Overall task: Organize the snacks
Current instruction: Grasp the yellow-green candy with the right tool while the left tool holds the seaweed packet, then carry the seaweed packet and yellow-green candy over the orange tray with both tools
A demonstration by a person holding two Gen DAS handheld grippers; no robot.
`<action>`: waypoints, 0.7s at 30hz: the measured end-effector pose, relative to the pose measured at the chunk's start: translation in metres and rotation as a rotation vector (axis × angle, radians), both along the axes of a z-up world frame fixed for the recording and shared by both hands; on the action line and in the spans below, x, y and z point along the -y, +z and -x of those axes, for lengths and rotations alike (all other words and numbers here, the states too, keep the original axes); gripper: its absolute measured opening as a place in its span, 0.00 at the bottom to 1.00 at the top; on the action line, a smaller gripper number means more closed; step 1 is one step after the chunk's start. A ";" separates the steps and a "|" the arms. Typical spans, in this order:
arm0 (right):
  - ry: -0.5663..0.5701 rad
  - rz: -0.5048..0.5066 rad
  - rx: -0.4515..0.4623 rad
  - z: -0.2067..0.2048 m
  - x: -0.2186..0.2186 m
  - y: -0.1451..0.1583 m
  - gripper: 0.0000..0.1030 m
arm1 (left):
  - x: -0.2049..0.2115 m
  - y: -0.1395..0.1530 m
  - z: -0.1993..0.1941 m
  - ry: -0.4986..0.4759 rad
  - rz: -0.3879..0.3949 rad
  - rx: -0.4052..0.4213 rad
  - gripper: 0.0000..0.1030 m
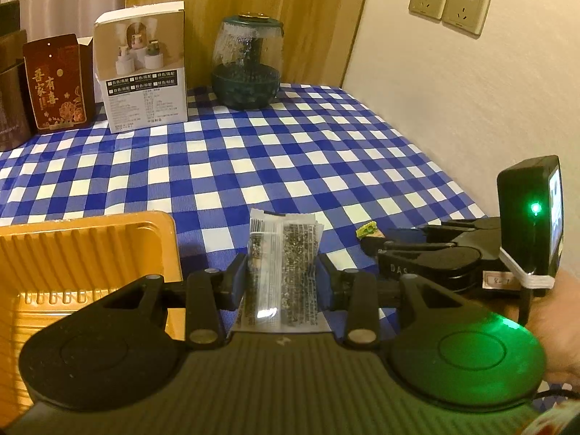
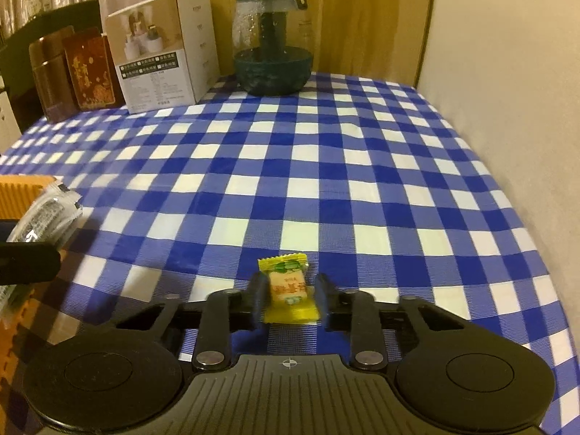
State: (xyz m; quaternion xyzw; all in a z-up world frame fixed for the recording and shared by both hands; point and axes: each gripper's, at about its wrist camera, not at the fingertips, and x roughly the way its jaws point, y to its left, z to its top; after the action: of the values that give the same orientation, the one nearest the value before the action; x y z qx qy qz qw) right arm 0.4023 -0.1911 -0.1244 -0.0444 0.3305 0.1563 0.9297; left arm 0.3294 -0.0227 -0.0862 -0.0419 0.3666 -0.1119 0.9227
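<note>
Left wrist view: left gripper (image 1: 282, 282) clamped on dark packet (image 1: 281, 264), just right of tray (image 1: 87, 239).
Right gripper (image 2: 290, 299): closed on yellow candy (image 2: 288, 288), low over cloth (image 2: 326, 166).
Tray floor: visible part bare.
Remaining: both snacks into tray.

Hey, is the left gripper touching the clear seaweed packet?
Touching. The left wrist view shows the left gripper with both pads pressed against the sides of the seaweed packet.

A tabletop (image 2: 362, 166) in a blue-and-white checked cloth is carrying a yellow candy (image 2: 288, 291) at its near edge and an orange tray (image 1: 83, 253) at near left. Along the far edge, a dark red box (image 1: 54, 87), a white carton (image 1: 145, 72) and a green glass jar (image 1: 248, 61) are standing.
</note>
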 end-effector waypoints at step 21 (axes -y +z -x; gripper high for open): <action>-0.105 -0.081 -0.054 0.072 0.017 0.036 0.22 | 0.013 0.015 0.035 -0.032 0.005 0.021 0.35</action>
State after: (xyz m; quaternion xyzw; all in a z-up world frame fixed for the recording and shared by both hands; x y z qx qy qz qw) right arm 0.3305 -0.2086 -0.0883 0.0147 0.3508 0.1218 0.9284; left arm 0.2943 -0.0354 -0.0711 -0.0373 0.3574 -0.1281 0.9244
